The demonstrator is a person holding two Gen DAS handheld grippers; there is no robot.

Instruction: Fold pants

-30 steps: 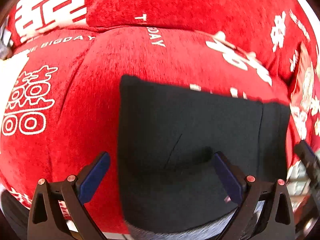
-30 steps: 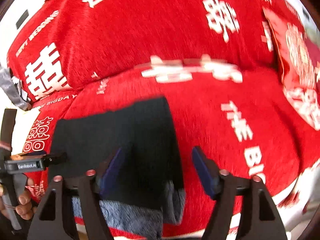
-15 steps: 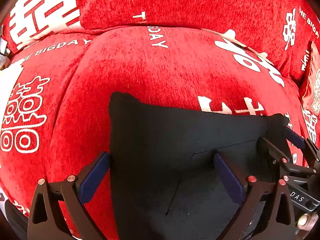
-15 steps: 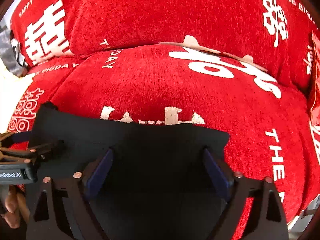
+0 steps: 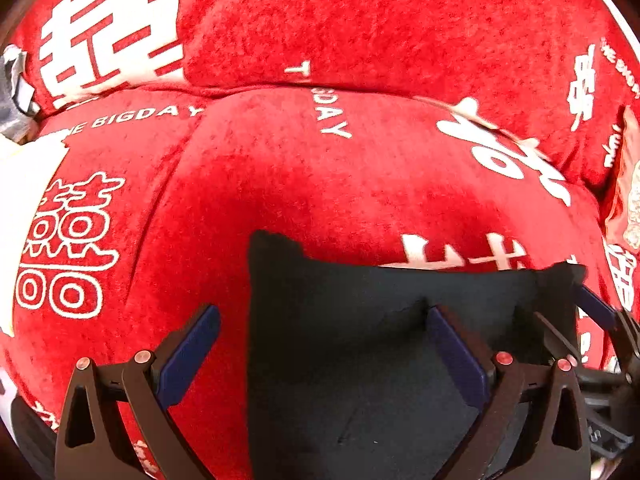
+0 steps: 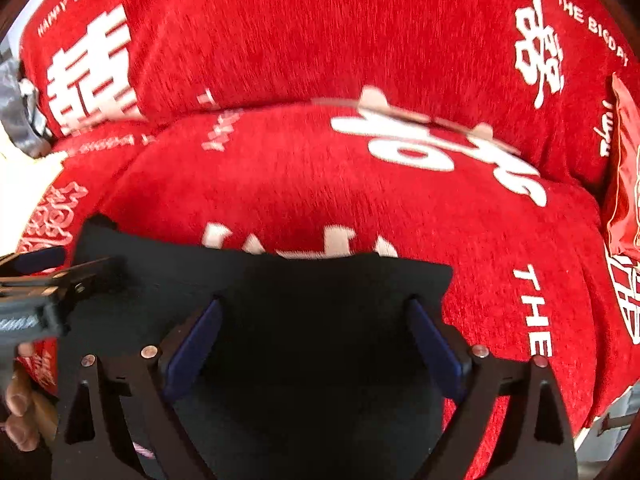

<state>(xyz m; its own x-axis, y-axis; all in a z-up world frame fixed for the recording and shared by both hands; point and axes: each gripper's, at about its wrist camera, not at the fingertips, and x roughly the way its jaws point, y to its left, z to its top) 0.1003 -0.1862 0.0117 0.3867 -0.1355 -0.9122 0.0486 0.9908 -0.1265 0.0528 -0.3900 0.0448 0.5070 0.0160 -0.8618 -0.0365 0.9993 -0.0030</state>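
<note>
The black pants (image 5: pixel 360 344) lie folded into a flat rectangle on the red sofa seat (image 5: pixel 304 184). My left gripper (image 5: pixel 320 344) is open above the fold's left edge, its left finger over red fabric and its right finger over the pants. My right gripper (image 6: pixel 314 332) is open above the pants (image 6: pixel 320 292), near the fold's right side. The right gripper's fingers (image 5: pixel 596 312) show at the right edge of the left wrist view. The left gripper (image 6: pixel 48 268) shows at the left edge of the right wrist view. Neither holds cloth.
The sofa's back cushions (image 6: pixel 300 32) rise behind the seat, with white characters and lettering. A red printed pillow (image 6: pixel 624 184) stands at the right end. A white object (image 5: pixel 24 184) and grey fabric (image 5: pixel 12 96) lie at the left end.
Both grippers have come closer together over the folded pants. The grey fleece lining seen a second ago at the near edge is out of view. Both stay open.
</note>
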